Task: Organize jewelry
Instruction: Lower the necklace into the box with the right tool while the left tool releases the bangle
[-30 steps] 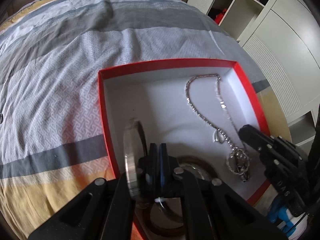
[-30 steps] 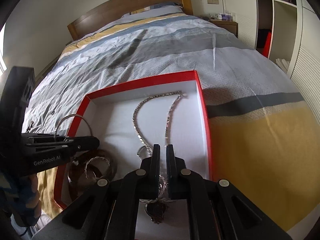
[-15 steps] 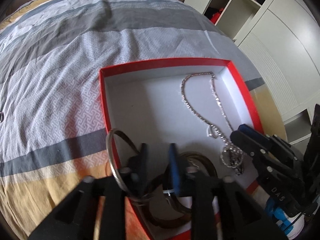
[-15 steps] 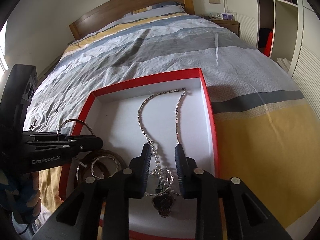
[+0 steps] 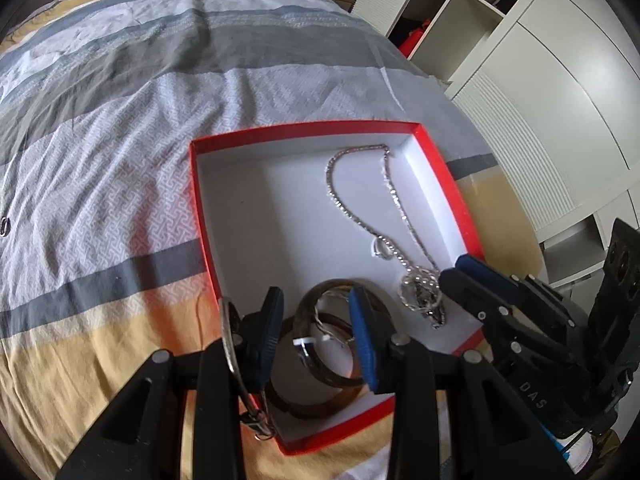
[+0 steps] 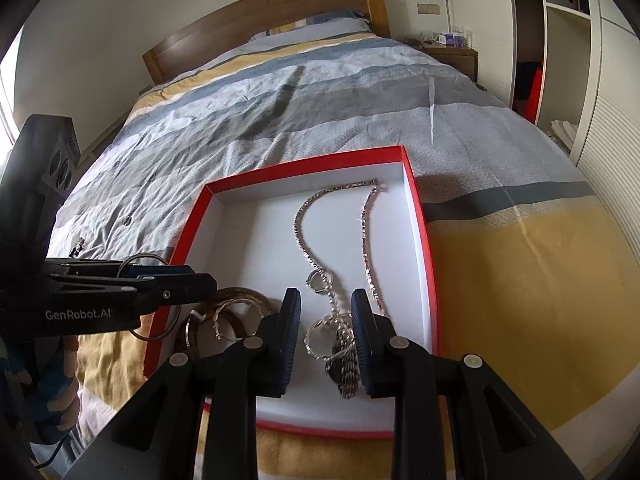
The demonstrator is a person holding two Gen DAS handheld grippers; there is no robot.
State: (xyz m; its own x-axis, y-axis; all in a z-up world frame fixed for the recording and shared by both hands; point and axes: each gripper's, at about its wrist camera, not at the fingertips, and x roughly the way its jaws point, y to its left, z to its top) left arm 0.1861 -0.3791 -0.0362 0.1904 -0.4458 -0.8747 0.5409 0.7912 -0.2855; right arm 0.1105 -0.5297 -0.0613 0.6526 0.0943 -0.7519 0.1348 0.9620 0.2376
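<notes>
Two claws: both mine, both spread wide over the near end of the box, gripping nothing.
Necklace [image 6: 340,240]: lies inside the red box [image 6: 422,240], chain looped toward the far wall, pendant cluster [image 6: 340,350] bunched at the near end, right between my right claw [image 6: 325,332] fingers, so that claw looks placed to let it go or nudge it.
Bangles [image 5: 324,344]: brown ones stacked in the near-left corner of the box, under my left claw [image 5: 316,324].
Silver ring bangle [image 5: 234,356]: hangs against the outer side of my left claw's left finger, straddling the box wall; I judge it not yet properly inside.
Box: open, white lining, sits on the striped bed [image 5: 120,140].
Bed: a few small pieces [image 6: 78,246] lie loose far left, well apart from the box.
</notes>
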